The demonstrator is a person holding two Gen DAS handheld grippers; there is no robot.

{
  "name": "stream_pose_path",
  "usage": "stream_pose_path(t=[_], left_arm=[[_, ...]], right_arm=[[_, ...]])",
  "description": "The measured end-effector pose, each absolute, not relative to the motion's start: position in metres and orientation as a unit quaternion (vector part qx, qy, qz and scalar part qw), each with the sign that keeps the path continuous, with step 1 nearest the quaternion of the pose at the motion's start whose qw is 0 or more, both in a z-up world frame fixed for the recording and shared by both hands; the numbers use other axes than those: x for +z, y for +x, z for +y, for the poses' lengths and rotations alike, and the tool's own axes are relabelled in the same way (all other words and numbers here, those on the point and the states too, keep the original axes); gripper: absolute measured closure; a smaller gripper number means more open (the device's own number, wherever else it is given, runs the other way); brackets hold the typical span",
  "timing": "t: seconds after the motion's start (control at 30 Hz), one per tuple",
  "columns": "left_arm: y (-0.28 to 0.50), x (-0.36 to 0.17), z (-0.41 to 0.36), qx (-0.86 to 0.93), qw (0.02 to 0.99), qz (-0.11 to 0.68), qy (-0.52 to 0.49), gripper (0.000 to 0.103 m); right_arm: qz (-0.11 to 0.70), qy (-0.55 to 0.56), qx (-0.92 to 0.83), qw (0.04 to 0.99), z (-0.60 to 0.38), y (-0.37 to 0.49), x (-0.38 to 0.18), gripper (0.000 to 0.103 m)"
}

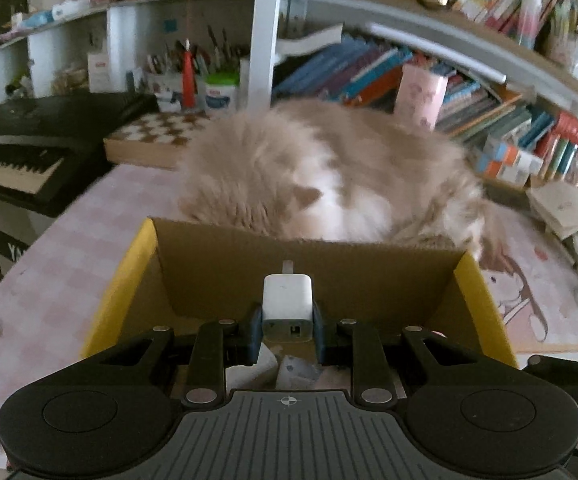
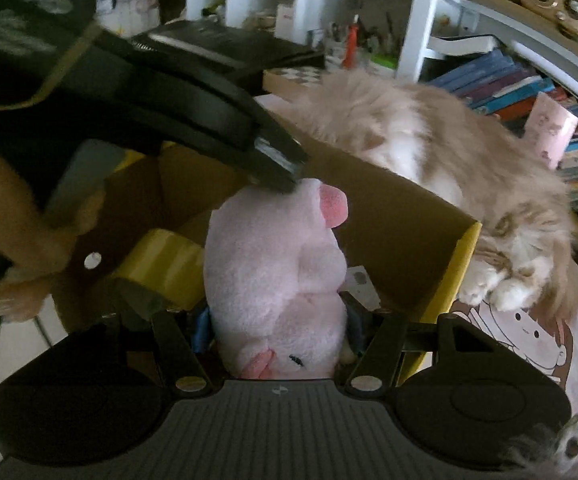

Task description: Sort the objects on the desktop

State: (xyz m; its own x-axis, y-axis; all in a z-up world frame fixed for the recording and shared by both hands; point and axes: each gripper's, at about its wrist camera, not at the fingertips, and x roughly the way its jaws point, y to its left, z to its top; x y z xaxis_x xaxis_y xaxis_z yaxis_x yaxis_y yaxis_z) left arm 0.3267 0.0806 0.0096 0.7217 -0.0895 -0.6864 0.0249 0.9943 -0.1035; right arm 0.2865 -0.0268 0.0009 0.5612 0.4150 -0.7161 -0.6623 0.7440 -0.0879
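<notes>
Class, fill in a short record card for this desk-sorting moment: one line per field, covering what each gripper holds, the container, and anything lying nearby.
Left gripper: shut on a small white plug-in charger
Right gripper: shut on a pink plush pig toy
Container: open brown cardboard box with yellow outer sides, below both grippers
Already in box: a roll of yellow tape
Behind box: a fluffy cream and white cat, lying on the pink checked desk mat
Backdrop: shelves of books

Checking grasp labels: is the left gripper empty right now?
No, the left gripper is shut on a white charger, held over the open cardboard box.
</notes>
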Motion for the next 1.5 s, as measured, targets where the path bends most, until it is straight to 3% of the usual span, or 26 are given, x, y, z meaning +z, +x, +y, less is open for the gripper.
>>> stream_pose_path(t=[0.4, 0.43, 0.47, 0.53, 0.87, 1.5], left_arm=[[0.336, 0.001, 0.073, -0.051, 0.908, 0.415, -0.03, 0.076], [0.334, 0.002, 0.073, -0.052, 0.911, 0.409, -0.03, 0.067], [0.331, 0.003, 0.073, -0.05, 0.914, 0.402, -0.031, 0.051], [0.324, 0.009, 0.074, -0.044, 0.922, 0.382, -0.035, 0.038], [0.272, 0.059, 0.078, -0.034, 0.958, 0.281, -0.041, 0.017], [0.137, 0.087, 0.097, -0.017, 0.977, 0.201, -0.066, 0.01]], right_arm=[[0.356, -0.181, 0.306, 0.864, -0.024, 0.291, 0.002, 0.04], [0.355, -0.178, 0.304, 0.866, -0.025, 0.291, 0.002, 0.038], [0.353, -0.175, 0.303, 0.868, -0.026, 0.291, 0.003, 0.035], [0.343, -0.17, 0.302, 0.873, -0.03, 0.288, 0.006, 0.034], [0.292, -0.116, 0.254, 0.915, -0.056, 0.264, 0.033, 0.032], [0.22, -0.054, 0.163, 0.96, -0.091, 0.157, 0.063, 0.03]])
